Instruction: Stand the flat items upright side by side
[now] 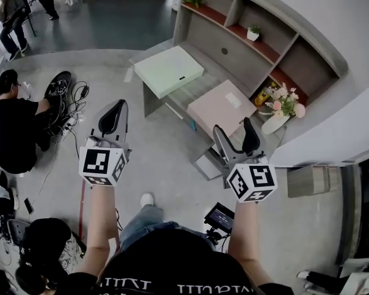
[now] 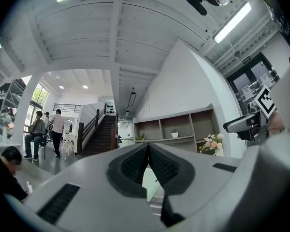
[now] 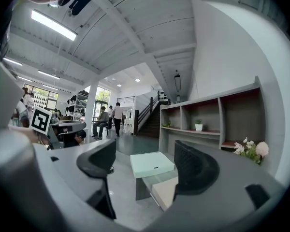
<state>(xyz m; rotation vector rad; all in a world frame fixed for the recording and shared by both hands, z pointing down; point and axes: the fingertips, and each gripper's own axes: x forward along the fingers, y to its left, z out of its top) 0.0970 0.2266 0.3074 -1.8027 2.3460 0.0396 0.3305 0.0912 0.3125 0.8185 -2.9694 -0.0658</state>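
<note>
Left gripper (image 1: pixel 114 117) is pinched closed with nothing in it. Right gripper (image 1: pixel 235 139) is spread wide and empty too. Both hang in the air, short of the low bench (image 1: pixel 194 91) ahead of them. The mint green slab (image 1: pixel 169 70) lies flat out past the left gripper, and the pink slab (image 1: pixel 221 106) lies flat just ahead of the right one. Boxes or cushions, hard to tell from here. Neither is touched.
</note>
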